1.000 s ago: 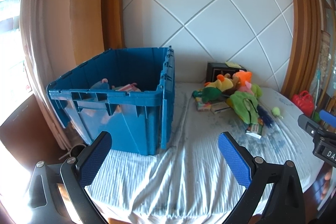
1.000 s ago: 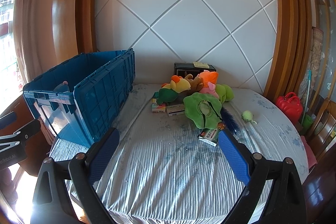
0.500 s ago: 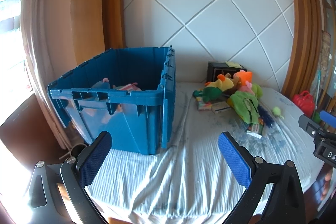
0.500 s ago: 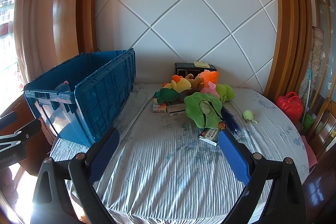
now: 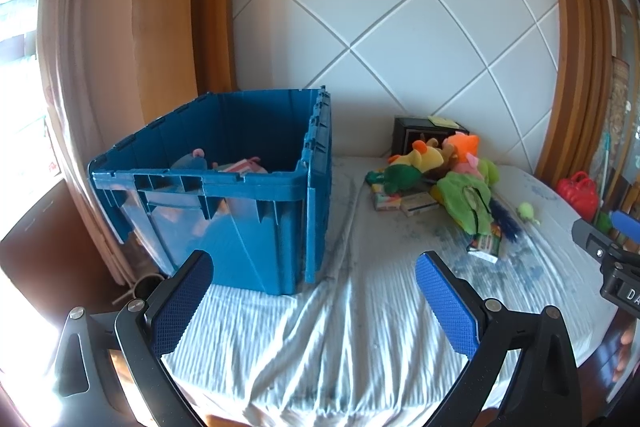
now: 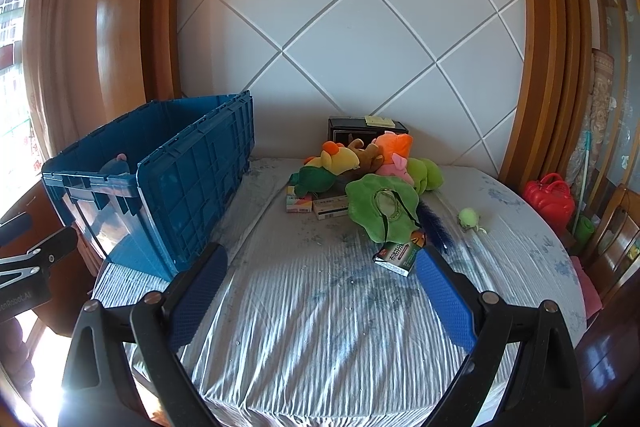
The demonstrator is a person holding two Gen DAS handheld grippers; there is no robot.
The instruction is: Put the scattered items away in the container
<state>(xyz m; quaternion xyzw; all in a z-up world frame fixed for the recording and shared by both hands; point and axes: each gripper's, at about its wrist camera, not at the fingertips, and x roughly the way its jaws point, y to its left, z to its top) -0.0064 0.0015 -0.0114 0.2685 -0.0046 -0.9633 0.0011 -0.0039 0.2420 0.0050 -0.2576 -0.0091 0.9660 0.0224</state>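
A blue plastic crate (image 5: 224,211) (image 6: 172,195) stands on the left of the cloth-covered table and holds a few toys. A heap of plush toys (image 6: 372,171) (image 5: 444,167) lies at the back right, with a green plush (image 6: 380,211) in front. Small boxes (image 6: 316,205) sit beside the heap. A green and orange carton (image 6: 396,257) (image 5: 486,247) lies nearest. A small green ball (image 6: 469,217) lies to the right. My left gripper (image 5: 314,281) is open and empty, near the crate's front corner. My right gripper (image 6: 320,275) is open and empty, short of the carton.
A black box (image 6: 366,131) stands against the white tiled wall behind the toys. A red bag (image 6: 550,197) and wooden chairs (image 6: 612,239) are off the table's right edge. Curtains (image 5: 80,67) hang at the left. The table cloth (image 6: 320,307) is striped and wrinkled.
Both views have shifted only slightly; the grippers stay open and nothing on the table has moved.
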